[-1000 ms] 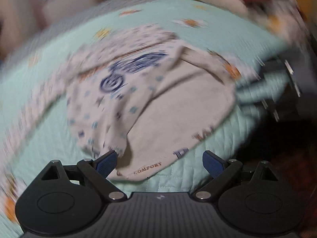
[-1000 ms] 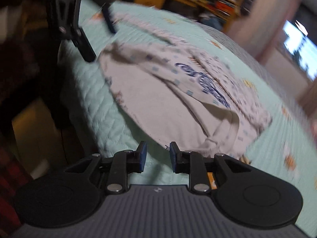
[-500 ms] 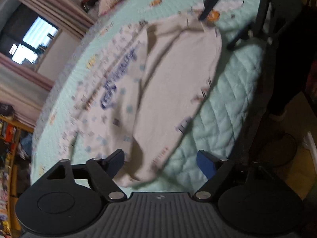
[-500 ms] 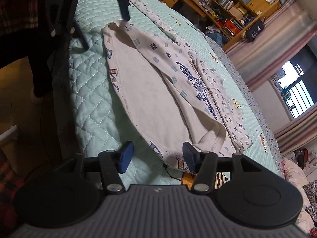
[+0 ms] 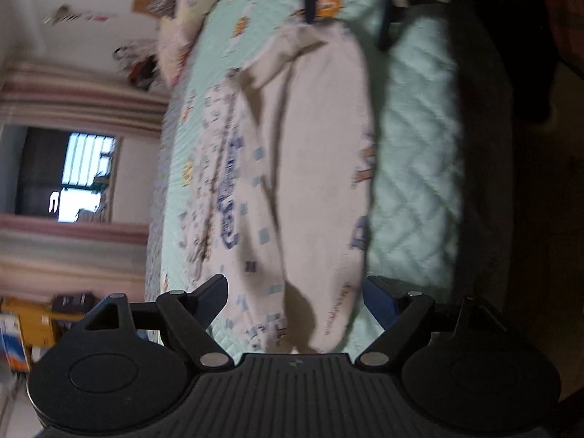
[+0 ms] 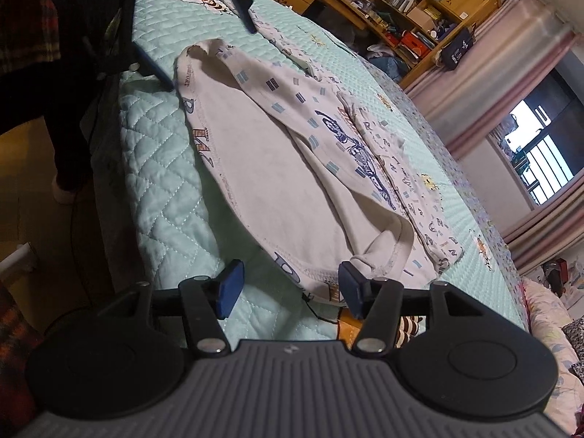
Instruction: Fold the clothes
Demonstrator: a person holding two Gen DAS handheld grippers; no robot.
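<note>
Shirt [image 6: 277, 168] is lying flat on the green quilt [image 6: 160, 168], stretching long from one gripper to the other. Right gripper [image 6: 288, 288] is sitting at one end, its jaws just opening, apart, nothing pinched. Left gripper [image 5: 294, 292] is waiting at the far end, jaws wide apart over the hem. Both are equally near. Shirt is looking white with blue prints, half folded over.

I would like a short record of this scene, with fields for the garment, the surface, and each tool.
garment: white printed shirt, lying partly folded, plain inside showing
surface: quilted green bedcover
left tool: open, at one end of the shirt, not gripping
right tool: jaws have just been opening; the hem lies between them, not pinched
background: shelf, window
</note>
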